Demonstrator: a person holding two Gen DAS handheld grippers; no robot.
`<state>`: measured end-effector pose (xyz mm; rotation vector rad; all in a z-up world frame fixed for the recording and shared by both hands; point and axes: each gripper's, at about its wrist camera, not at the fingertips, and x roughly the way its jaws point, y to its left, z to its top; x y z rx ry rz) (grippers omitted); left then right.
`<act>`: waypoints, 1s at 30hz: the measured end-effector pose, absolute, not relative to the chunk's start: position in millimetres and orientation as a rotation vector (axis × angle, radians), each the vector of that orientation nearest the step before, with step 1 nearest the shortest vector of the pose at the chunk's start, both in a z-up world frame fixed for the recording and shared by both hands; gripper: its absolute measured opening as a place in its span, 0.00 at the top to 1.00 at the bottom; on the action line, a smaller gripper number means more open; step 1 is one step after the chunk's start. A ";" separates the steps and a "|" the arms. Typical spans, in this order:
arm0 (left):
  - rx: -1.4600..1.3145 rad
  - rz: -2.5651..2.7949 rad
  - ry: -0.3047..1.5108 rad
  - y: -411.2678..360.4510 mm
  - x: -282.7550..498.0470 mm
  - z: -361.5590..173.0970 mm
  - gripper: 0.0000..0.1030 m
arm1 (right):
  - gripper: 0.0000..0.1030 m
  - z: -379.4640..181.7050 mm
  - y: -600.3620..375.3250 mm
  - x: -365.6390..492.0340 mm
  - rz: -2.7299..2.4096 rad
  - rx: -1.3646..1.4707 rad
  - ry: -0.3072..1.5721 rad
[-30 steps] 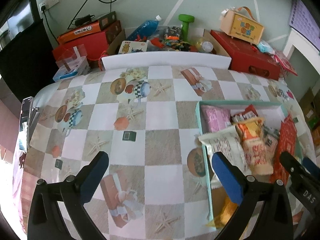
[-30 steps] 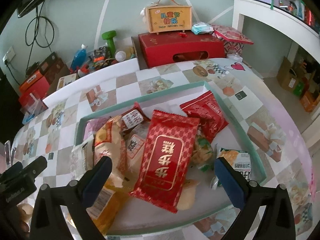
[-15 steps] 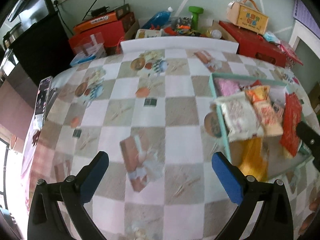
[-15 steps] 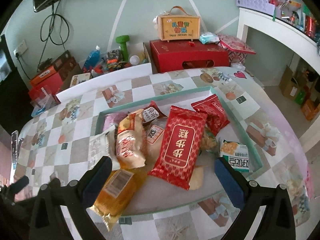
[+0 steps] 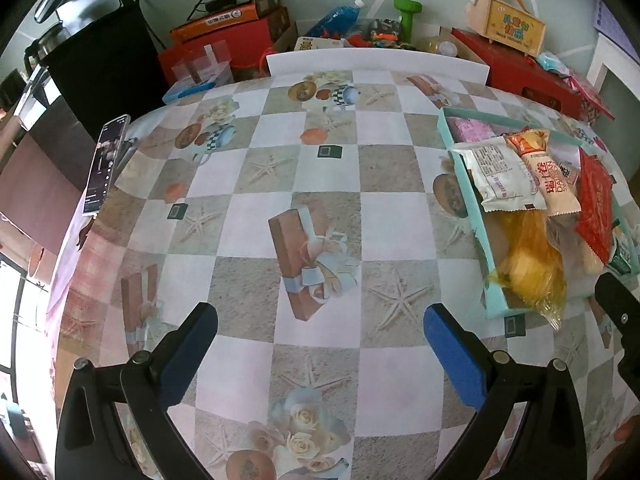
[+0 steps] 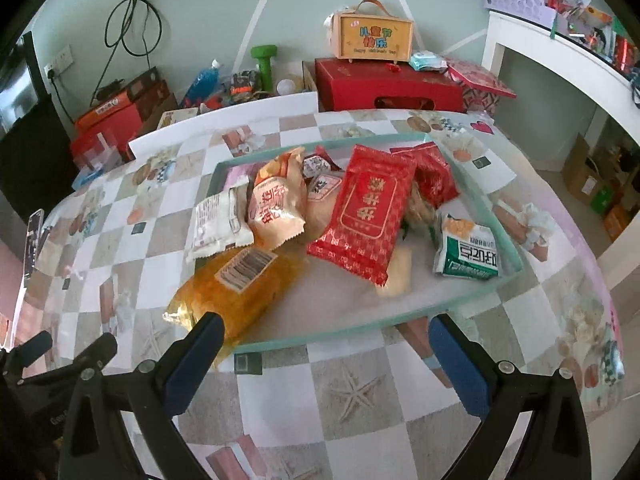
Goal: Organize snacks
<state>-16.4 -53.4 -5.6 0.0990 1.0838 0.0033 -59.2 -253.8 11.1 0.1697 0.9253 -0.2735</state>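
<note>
A shallow teal tray (image 6: 504, 240) sits on the desk (image 6: 360, 400), which is covered with a checked cloth printed with gifts and starfish. The tray is crowded with snacks. A large red packet (image 6: 362, 220) with gold lettering lies across the middle, and a smaller red packet (image 6: 434, 176) sits behind it. To its right a green-and-white packet (image 6: 470, 254) rests near the tray's right wall. On the left side a white packet (image 6: 218, 224) lies beside a pale orange packet (image 6: 276, 208), both leaning toward the tray's left edge. A clear yellow bag (image 6: 236, 288) with a barcode label spills over the near left corner of the tray onto the cloth. A pink packet (image 5: 472, 130) lies in the far corner.

The right gripper (image 6: 326, 360) hangs just short of the tray's near rim, jaws spread wide and empty; its left fingertip is close to the yellow bag. The left gripper (image 5: 320, 350) hovers over bare cloth, well to the left of the tray, also spread and empty.

A phone (image 5: 106, 164) lies at the desk's left edge. Behind the desk stand a red box (image 6: 388, 88), a small orange case with a handle (image 6: 374, 38), a green dumbbell (image 6: 264, 64) and a blue bottle (image 6: 204, 80).
</note>
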 end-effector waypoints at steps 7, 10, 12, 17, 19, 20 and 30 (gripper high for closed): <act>0.064 0.005 1.085 -47.7 -11.7 -4.5 0.01 | 0.00 8.4 -253.3 -55.0 -0.273 0.166 0.929; 0.054 0.008 1.093 -46.2 -9.2 -6.0 0.01 | 0.00 6.8 -252.7 -52.9 -0.270 0.164 0.933; 0.047 0.008 1.095 -46.0 -8.0 -6.6 0.01 | 0.00 5.6 -252.7 -51.5 -0.268 0.162 0.935; 0.039 0.008 1.102 -46.3 -5.2 -7.9 0.01 | 0.00 3.4 -253.0 -49.3 -0.265 0.161 0.938; 0.038 0.007 1.106 -46.9 -4.3 -8.7 0.01 | 0.00 2.2 -254.0 -48.3 -0.266 0.163 0.941; 0.038 0.008 1.106 -47.1 -4.1 -9.0 0.01 | 0.00 1.6 -254.3 -48.1 -0.266 0.164 0.943; 0.035 0.011 1.109 -47.4 -3.2 -10.5 0.01 | 0.00 0.8 -254.7 -47.6 -0.266 0.161 0.944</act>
